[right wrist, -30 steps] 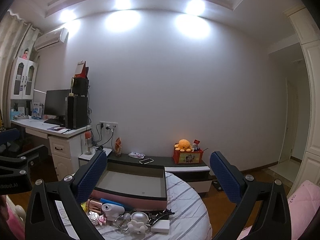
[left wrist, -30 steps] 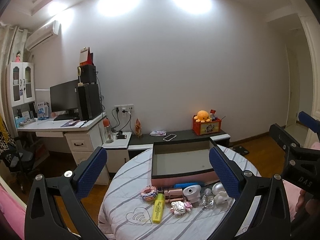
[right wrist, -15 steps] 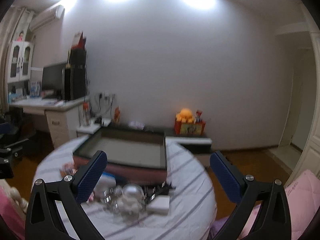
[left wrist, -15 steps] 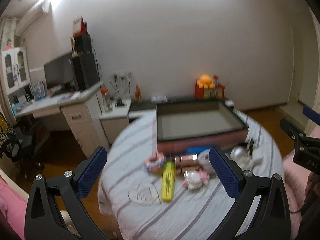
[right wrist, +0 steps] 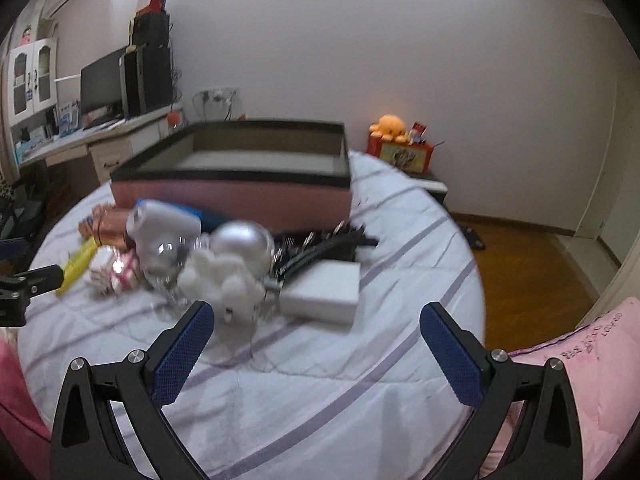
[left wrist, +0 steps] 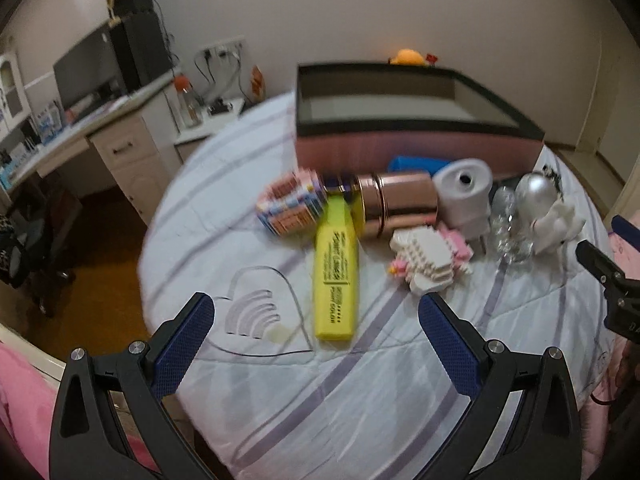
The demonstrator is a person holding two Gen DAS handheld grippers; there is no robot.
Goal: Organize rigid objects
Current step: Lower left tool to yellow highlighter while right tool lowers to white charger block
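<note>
Both the left tongs [left wrist: 316, 338] and right tongs [right wrist: 316, 338] hover spread and empty above the striped worktop [left wrist: 360, 400], the yellow highlighter [left wrist: 335, 268] lying just ahead between the left pair's tips, before the pink box [left wrist: 400, 148].

Clustered on the striped counter [left wrist: 360, 380] before an open pink box [left wrist: 416, 148]: yellow highlighter [left wrist: 335, 268] lying flat, copper canister [left wrist: 396, 204] on its side.

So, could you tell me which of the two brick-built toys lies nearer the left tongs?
The white-and-pink brick figure, right of the yellow highlighter; the multicoloured brick toy sits farther back, by the highlighter's cap.
</note>
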